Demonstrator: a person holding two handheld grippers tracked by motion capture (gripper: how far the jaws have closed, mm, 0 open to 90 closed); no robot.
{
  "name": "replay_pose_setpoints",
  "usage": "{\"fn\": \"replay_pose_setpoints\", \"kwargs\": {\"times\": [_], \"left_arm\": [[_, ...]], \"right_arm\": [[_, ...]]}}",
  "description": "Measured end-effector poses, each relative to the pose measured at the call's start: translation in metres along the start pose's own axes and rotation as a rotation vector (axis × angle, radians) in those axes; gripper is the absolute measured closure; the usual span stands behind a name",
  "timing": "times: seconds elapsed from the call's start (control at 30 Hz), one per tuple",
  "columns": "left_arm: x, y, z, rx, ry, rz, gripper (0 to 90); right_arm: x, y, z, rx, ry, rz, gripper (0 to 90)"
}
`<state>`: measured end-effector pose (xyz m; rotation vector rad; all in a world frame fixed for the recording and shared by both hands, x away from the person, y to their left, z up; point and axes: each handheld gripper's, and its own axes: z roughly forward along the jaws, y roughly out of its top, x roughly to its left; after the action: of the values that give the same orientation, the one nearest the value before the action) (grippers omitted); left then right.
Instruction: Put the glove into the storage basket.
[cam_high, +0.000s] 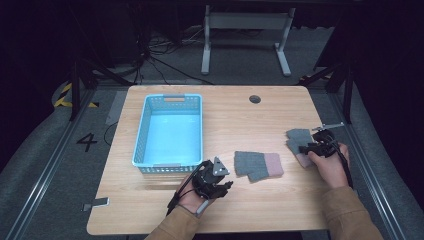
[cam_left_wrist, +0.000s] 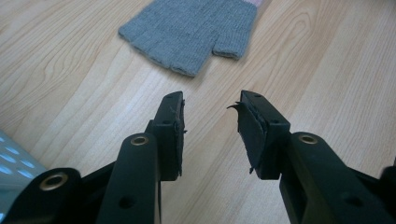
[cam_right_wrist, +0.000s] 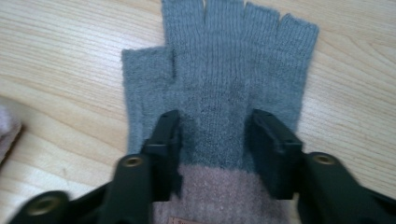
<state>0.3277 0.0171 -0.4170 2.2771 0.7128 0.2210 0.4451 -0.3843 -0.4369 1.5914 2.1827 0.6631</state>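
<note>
Two grey fingerless gloves with pink cuffs lie on the wooden table. One glove (cam_high: 258, 165) (cam_left_wrist: 191, 32) rests flat in the middle, just ahead of my left gripper (cam_high: 227, 186) (cam_left_wrist: 210, 126), which is open and holds nothing. The other glove (cam_high: 298, 141) (cam_right_wrist: 224, 93) lies at the right side. My right gripper (cam_high: 306, 149) (cam_right_wrist: 212, 142) hangs over its palm, near the pink cuff, jaws open on either side of the knit. I cannot tell whether the pads touch the fabric.
A light blue plastic basket (cam_high: 145, 127) stands left of centre, its corner (cam_left_wrist: 14, 158) beside my left gripper. A round cable hole (cam_high: 255, 99) sits near the table's far edge. Bare wood lies in front of the gloves.
</note>
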Motion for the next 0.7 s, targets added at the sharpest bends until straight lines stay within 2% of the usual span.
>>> {"fn": "replay_pose_setpoints", "kwargs": {"times": [0.1, 0.23, 0.47, 0.7], "left_arm": [[0.0, 0.0, 0.0, -0.008, 0.001, 0.0, 61.6], [0.0, 0.0, 0.0, -0.009, 0.002, -0.002, 61.6], [0.002, 0.0, -0.001, -0.008, 0.005, 0.003, 60.7], [0.001, 0.001, 0.0, -0.017, 0.008, 0.008, 59.9]], "right_arm": [[0.0, 0.0, -0.002, 0.01, 0.009, -0.009, 69.5], [0.0, 0.0, -0.003, 0.005, 0.02, -0.006, 76.0], [0.0, 0.002, -0.008, -0.025, 0.023, -0.022, 77.4], [0.005, 0.007, -0.027, -0.075, 0.043, -0.05, 77.5]]}}
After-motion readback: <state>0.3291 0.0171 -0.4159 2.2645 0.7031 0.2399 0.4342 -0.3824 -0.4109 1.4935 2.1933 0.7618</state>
